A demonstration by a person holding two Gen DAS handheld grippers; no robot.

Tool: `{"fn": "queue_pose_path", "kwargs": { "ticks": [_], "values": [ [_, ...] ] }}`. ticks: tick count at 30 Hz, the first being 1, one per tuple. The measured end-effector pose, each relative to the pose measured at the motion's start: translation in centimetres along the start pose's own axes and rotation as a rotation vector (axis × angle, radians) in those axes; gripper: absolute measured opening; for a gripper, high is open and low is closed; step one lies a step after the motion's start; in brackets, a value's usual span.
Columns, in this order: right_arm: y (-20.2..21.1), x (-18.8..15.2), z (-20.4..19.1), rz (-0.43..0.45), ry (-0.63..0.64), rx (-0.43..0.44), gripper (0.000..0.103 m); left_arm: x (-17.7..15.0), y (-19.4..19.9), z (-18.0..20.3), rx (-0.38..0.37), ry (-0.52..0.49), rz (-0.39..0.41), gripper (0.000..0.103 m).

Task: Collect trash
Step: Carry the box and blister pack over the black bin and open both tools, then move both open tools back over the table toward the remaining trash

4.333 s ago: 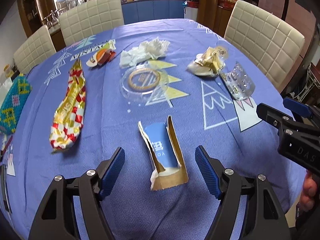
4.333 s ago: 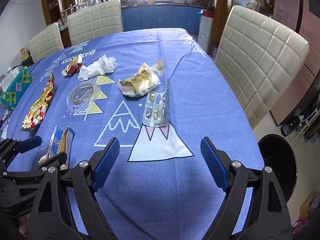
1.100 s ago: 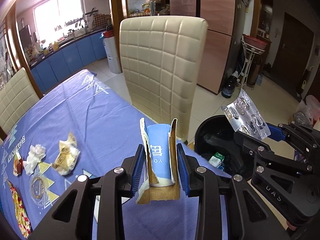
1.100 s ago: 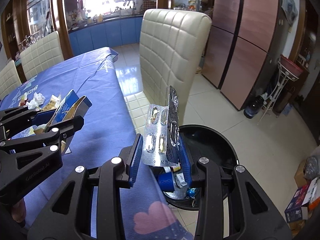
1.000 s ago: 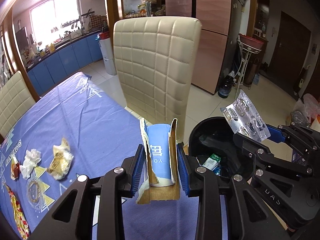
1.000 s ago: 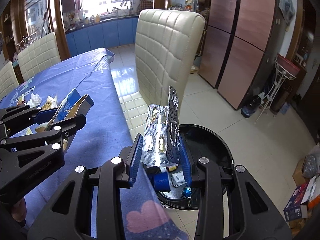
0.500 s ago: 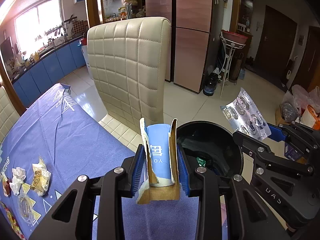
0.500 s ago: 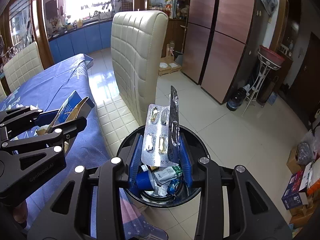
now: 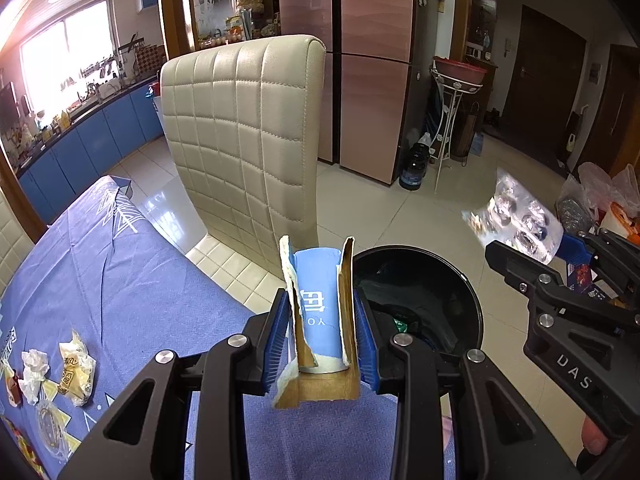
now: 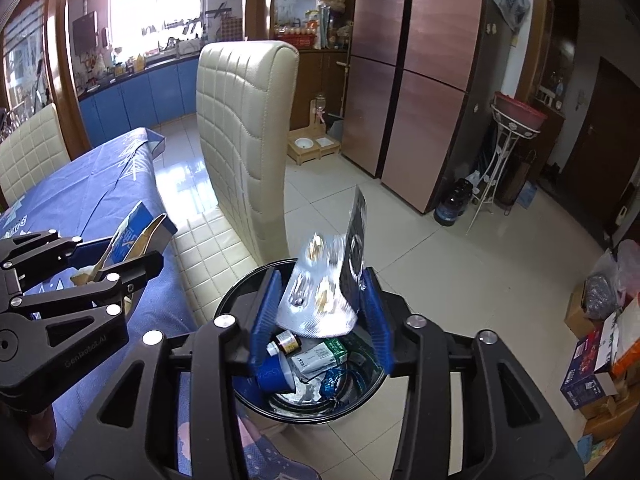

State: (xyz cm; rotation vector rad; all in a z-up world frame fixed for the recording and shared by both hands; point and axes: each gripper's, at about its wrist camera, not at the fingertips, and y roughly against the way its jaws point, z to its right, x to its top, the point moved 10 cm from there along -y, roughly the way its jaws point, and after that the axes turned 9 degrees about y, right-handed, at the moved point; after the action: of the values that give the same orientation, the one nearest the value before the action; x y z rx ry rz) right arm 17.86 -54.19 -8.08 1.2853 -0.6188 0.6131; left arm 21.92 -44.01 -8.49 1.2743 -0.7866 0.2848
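Observation:
My left gripper (image 9: 320, 305) is shut on a torn blue and brown carton piece (image 9: 318, 272), held upright over the table's edge next to the black bin (image 9: 460, 276). In the right wrist view that gripper (image 10: 116, 252) and its carton piece (image 10: 132, 228) sit at the left. My right gripper (image 10: 322, 314) hangs over the bin (image 10: 240, 292) and its jaws are opening. The silver blister pack (image 10: 324, 280) tilts loose and blurred between the pads. The left wrist view shows the right gripper (image 9: 532, 248) with the blister pack (image 9: 516, 216) at its tip.
The bin holds a blue cup (image 10: 276, 372), a small bottle and a green carton. A cream quilted chair (image 9: 248, 140) stands just behind the bin. The blue tablecloth (image 9: 100, 280) still carries wrappers (image 9: 76, 372). Boxes and bags (image 10: 592, 364) lie on the floor at the right.
Both grippers swung from the table to the bin. The right jaws widened and the blister pack, upright and gripped before, now leans over, blurred. The left grip is unchanged.

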Motion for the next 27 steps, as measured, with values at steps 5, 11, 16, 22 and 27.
{"fn": "queue_pose_path", "kwargs": {
  "ticks": [5,11,16,22,27],
  "values": [
    [-0.3,-0.6,0.8,-0.016,-0.023,-0.004,0.047,0.1,-0.3,0.8,-0.009,-0.015,-0.006,0.031],
    [-0.2,-1.3,2.0,-0.023,-0.04,-0.029,0.047,0.2,-0.6,2.4,-0.031,-0.037,-0.008,0.031],
    [-0.3,-1.8,3.1,-0.032,-0.064,-0.049,0.047,0.3,-0.8,3.8,-0.052,-0.06,-0.011,0.033],
    [0.0,-2.4,4.3,-0.034,-0.086,-0.071,0.047,0.7,-1.0,5.5,-0.085,-0.096,-0.006,0.036],
    [0.0,-3.2,4.8,-0.047,-0.104,-0.071,0.047,1.1,-0.6,5.7,-0.089,-0.068,0.025,0.07]
  ]
}}
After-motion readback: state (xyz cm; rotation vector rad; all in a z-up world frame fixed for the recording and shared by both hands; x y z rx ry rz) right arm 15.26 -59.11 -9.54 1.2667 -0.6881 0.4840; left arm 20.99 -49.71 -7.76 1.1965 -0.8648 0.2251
